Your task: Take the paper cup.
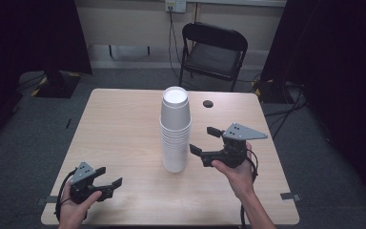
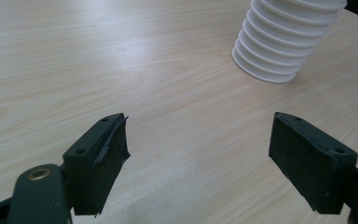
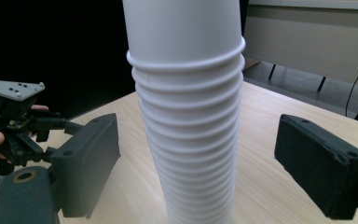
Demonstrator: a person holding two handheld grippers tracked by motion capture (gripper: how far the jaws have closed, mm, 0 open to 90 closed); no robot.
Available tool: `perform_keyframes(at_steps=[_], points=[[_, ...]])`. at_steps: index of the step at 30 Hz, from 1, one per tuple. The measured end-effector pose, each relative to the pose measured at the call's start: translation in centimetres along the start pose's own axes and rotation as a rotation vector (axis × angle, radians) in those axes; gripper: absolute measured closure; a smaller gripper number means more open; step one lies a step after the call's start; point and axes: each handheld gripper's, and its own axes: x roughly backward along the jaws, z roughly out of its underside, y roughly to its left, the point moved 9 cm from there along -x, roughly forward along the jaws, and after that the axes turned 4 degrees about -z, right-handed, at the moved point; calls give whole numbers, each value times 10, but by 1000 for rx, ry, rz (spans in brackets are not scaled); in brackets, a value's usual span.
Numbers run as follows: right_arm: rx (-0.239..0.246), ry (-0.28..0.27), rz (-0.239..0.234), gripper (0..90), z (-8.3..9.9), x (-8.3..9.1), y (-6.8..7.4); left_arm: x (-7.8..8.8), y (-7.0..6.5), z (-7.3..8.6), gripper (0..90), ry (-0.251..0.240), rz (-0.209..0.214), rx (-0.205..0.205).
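At the middle of the wooden counter [image 1: 124,124] stands a tall stack of white foam cups [image 1: 175,131], upright, its nested rims ribbing the lower half and one cup rising proud at the top. The right claw [image 1: 204,140] hangs just beside the stack at mid-height, jaws spread wide and aimed at it; from its own camera the stack [image 3: 186,112] sits squarely between the two black jaws, touching neither. The left claw [image 1: 110,175] rests low near the front left corner of the counter, well apart from the stack, its jaws also apart and holding nothing; in its view the base of the stack [image 2: 279,46] shows up and to the right.

The likely risk is a topple. The stack is tall and narrow and nothing steadies its base, so a jaw that meets it off-centre or a sideways nudge at that height could tip the whole column. Squeezing too hard could dent the soft foam walls. If the aim is to lift off one cup, tight nesting may drag several up together, and the left claw is too far away to hold the rest down.
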Motion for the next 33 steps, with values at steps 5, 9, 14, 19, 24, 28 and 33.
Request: perform_keyframes(at_steps=[5,9,14,19,24,28,33], points=[[7,-5,-12,135,-12,-8,3,0,0,0,192,1,2,0],[18,-20,-30,135,-25,-13,6,0,-1,0,192,1,4,5],[55,-45,-40,135,-44,-17,8,0,-1,0,192,3,6,6],[58,-65,-55,134,-59,-21,7,-1,-1,1,192,7,7,5],[62,-54,-69,134,-68,-31,11,-1,-1,1,192,10,8,5],[63,-61,-69,134,-74,-38,9,-1,0,2,192,13,8,9],[79,-52,-54,127,-78,-47,9,-2,1,2,192,18,6,5]])
